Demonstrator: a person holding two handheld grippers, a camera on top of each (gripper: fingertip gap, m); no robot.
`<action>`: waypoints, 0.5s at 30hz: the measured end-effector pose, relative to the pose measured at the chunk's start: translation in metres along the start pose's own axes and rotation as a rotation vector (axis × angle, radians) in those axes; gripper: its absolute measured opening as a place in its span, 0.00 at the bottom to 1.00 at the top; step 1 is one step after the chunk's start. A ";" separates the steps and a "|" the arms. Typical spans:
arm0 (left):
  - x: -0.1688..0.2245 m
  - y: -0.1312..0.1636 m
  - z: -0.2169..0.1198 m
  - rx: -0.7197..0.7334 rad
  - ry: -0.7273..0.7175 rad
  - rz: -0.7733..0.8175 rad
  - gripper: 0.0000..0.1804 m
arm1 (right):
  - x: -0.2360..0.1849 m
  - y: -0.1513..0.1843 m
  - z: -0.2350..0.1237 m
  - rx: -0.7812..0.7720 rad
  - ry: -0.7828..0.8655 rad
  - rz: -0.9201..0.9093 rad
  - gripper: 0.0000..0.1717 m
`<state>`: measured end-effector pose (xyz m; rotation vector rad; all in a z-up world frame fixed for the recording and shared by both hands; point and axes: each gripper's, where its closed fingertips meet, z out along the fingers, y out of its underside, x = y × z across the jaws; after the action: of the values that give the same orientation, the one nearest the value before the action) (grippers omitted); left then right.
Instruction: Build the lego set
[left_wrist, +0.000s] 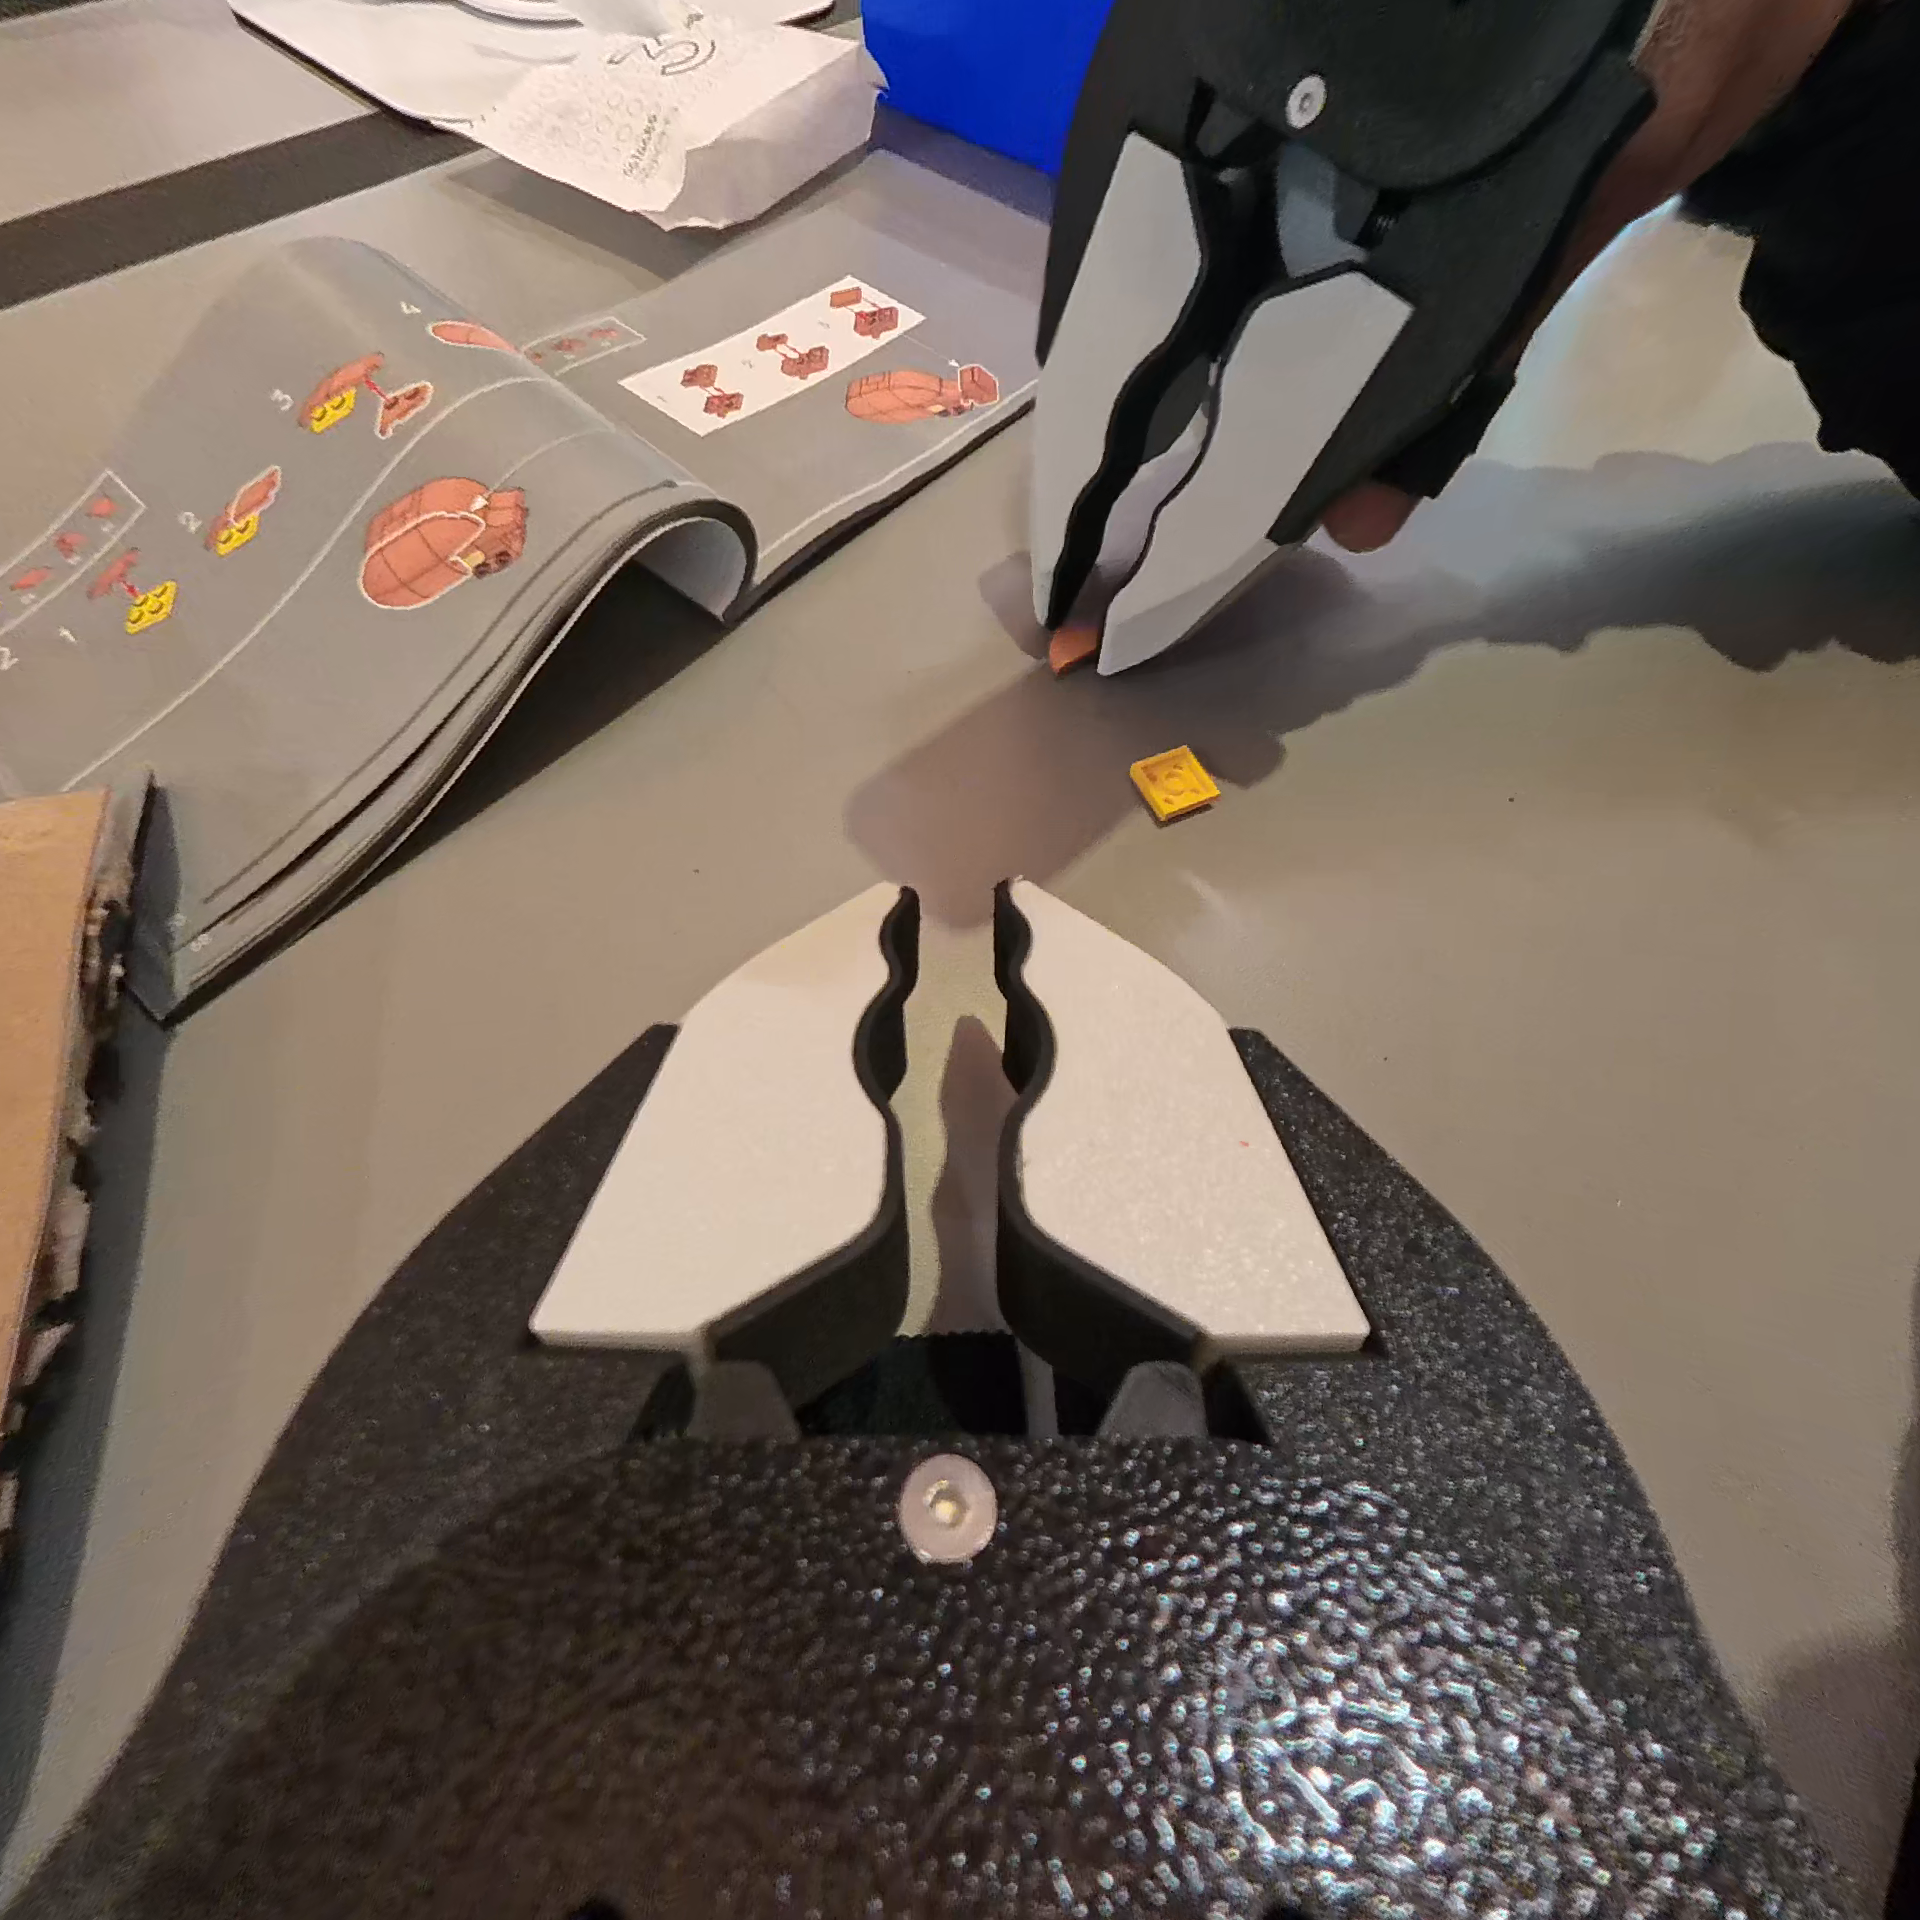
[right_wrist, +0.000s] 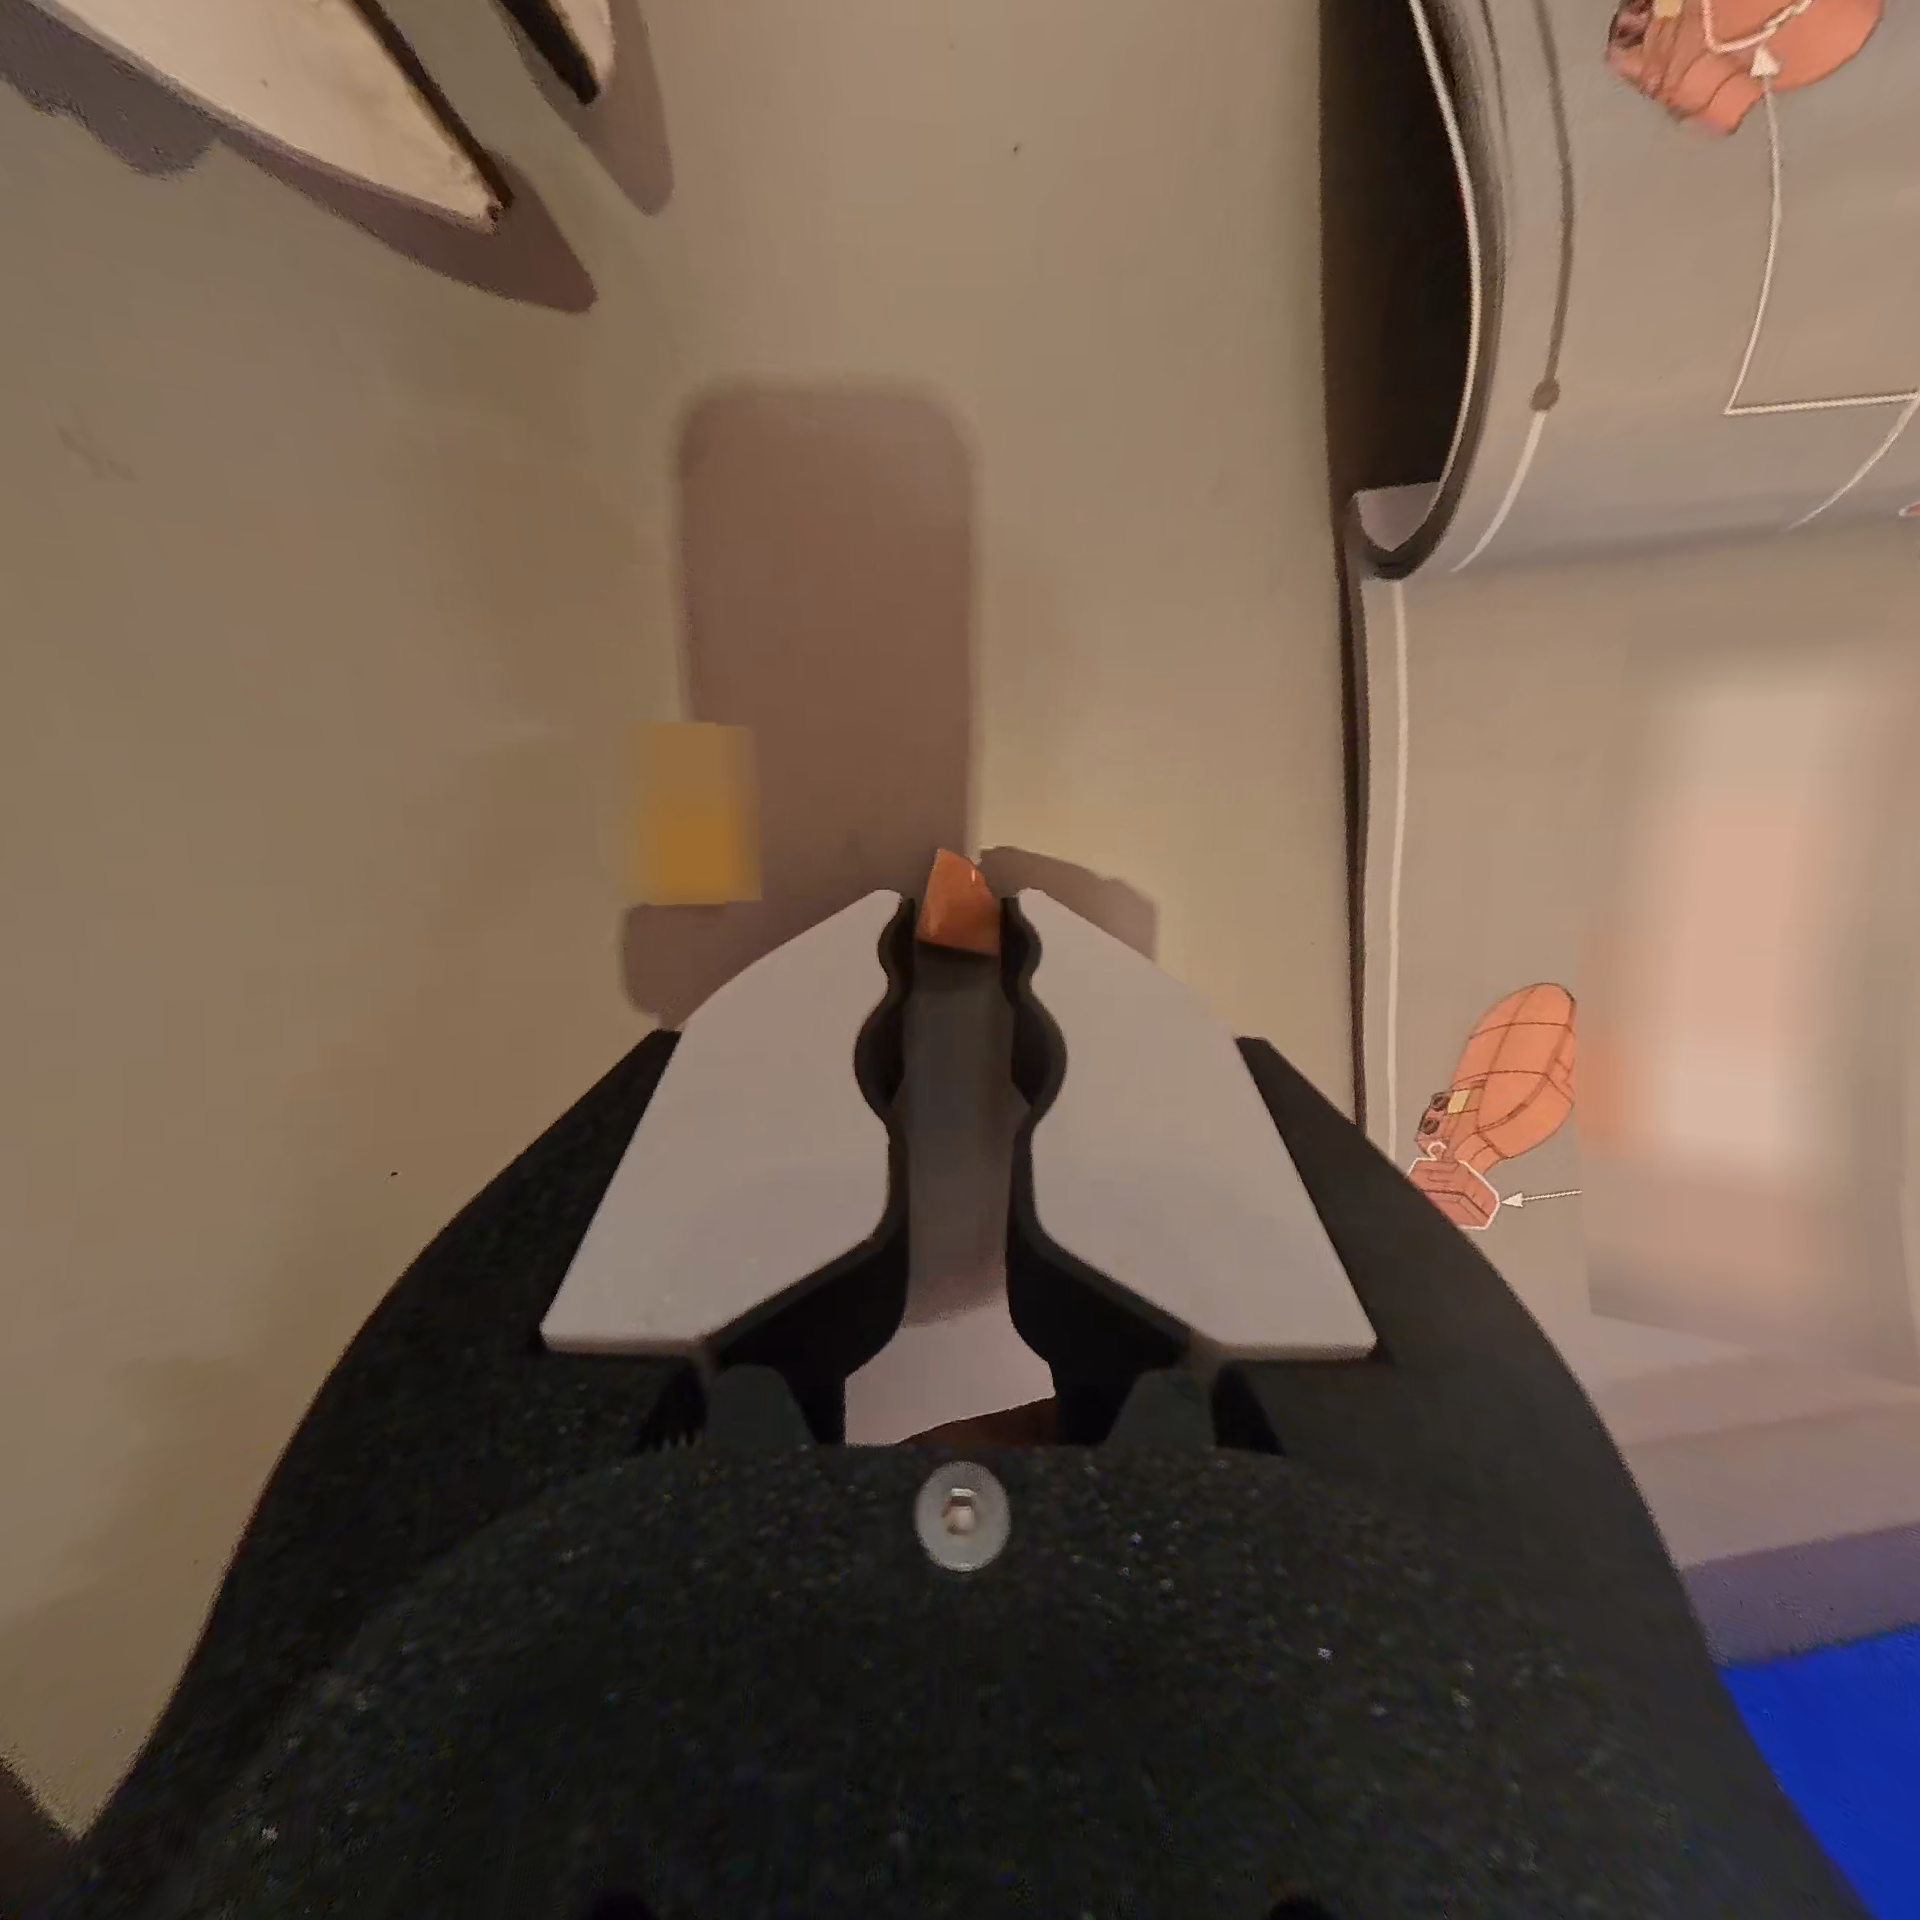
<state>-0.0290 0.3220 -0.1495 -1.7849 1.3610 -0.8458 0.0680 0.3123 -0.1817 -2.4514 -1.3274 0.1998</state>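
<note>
My right gripper (right_wrist: 957, 904) is shut on a small orange-brown brick piece (right_wrist: 954, 902) pinched at its fingertips, just above the grey table. The left wrist view shows the same gripper (left_wrist: 1081, 634) pointing down, with the orange-brown piece (left_wrist: 1070, 651) poking out at its tips, close to the table. My left gripper (left_wrist: 957, 902) is open with nothing between its fingers, held over the bare table. A small yellow square plate (left_wrist: 1175, 784) lies flat on the table to the right of and beyond my left fingertips; it shows blurred in the right wrist view (right_wrist: 694, 810).
An open instruction booklet (left_wrist: 436, 499) lies at the left, also in the right wrist view (right_wrist: 1662, 727). A cardboard box edge (left_wrist: 52, 1039) is at the far left. White paper bags (left_wrist: 644, 114) and a blue bin (left_wrist: 977, 73) lie at the back. It is some 4 cm from my right tips to the small yellow square plate (left_wrist: 1175, 784).
</note>
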 end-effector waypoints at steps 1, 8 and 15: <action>-0.001 0.000 0.000 -0.001 0.001 -0.004 0.07 | 0.000 0.000 -0.002 0.011 0.006 0.005 0.09; -0.007 -0.001 0.005 -0.012 -0.016 0.004 0.07 | 0.005 0.003 -0.026 0.183 0.097 0.102 0.14; -0.019 -0.020 0.019 0.039 -0.113 0.142 0.07 | -0.023 0.009 -0.050 0.485 0.176 0.056 0.14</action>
<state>-0.0077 0.3473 -0.1436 -1.6594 1.3700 -0.6803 0.0769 0.2773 -0.1391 -2.0437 -0.9968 0.2763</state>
